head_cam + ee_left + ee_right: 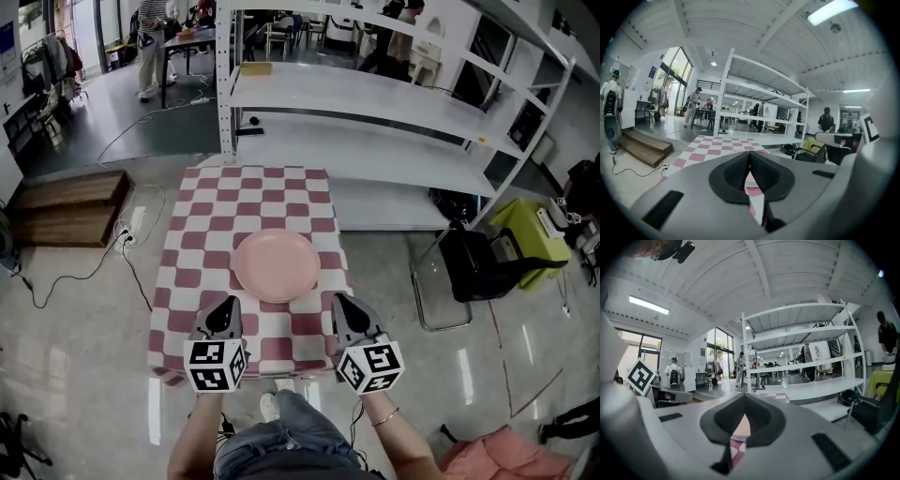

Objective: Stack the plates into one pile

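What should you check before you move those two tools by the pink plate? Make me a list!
1. Is the left tool shut and empty: ok.
2. Is the right tool shut and empty: ok.
3. Is the plate well inside the table edges: ok.
4. No stray plates elsewhere on the table: ok.
5. How many plates are stacked there: cannot tell.
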Tool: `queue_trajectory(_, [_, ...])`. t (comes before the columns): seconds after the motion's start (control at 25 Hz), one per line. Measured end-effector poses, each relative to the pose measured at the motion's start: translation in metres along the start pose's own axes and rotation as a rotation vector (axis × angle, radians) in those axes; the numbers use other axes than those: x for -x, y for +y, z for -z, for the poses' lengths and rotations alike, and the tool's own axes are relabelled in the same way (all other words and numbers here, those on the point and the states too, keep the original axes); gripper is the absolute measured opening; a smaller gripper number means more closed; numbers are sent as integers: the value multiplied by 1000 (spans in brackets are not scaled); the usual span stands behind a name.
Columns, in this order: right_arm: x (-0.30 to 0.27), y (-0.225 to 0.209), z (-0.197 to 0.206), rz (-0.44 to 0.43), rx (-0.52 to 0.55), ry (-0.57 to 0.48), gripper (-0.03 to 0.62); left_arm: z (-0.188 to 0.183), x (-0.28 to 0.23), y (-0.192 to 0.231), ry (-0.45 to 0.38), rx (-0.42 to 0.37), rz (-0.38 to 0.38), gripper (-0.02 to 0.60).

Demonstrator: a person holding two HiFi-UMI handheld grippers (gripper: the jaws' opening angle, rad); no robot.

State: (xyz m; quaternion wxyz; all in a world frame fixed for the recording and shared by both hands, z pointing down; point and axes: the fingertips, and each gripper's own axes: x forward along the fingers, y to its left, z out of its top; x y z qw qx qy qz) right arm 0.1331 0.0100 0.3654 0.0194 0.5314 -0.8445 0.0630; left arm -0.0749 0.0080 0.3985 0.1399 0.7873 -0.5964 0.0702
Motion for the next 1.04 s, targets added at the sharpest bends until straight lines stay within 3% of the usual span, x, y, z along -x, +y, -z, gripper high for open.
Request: queue_trajectory(1.04, [18,6,-11,-1,1,-53,8,-9,23,-6,-38,8,23,15])
